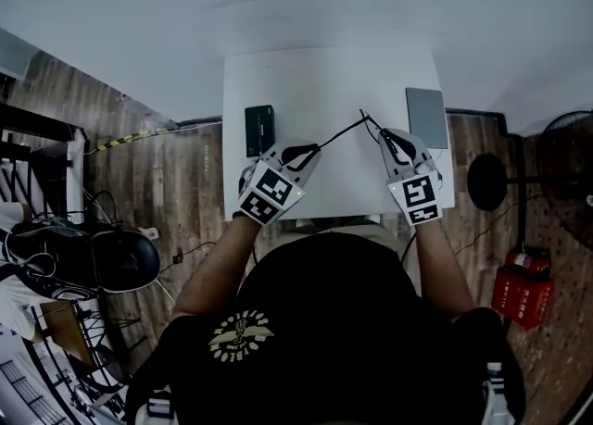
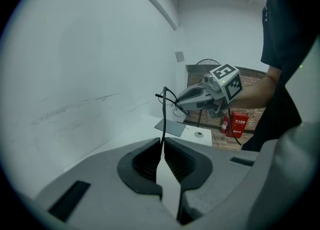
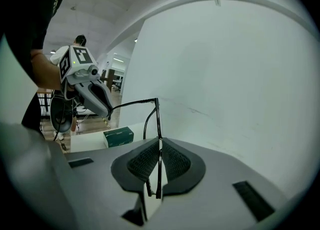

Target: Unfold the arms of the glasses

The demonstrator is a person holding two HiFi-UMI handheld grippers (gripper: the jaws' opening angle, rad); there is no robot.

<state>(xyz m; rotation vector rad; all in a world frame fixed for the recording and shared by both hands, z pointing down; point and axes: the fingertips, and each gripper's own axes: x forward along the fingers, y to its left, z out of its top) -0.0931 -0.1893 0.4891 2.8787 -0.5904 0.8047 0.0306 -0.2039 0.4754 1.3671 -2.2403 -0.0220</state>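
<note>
Glasses (image 1: pixel 347 129): held up off the table (image 1: pixel 315 81), strung between both grippers. Gripped one thin black arm in the left gripper (image 1: pixel 313 148), jaws closed down onto it, only a sliver of gap showing below the pads. Gripped the front, edge-on, in the right gripper (image 1: pixel 382 136), jaws drawn in just as tight on the black rim. Stood that arm out at a wide angle from the front, with the hinge corner just ahead of the right jaws. Found bare tabletop under and ahead of both sets of jaws. Had a box (image 1: pixel 259 130) lying just outside the left gripper. Had a pad (image 1: pixel 427 118) outside and ahead of the right gripper, by the table's right edge. Hung the marker cubes back over the near edge. Met a wall (image 3: pixel 240 73) close past the far edge. Saw open floor (image 1: pixel 185 182) beyond both side edges.
</note>
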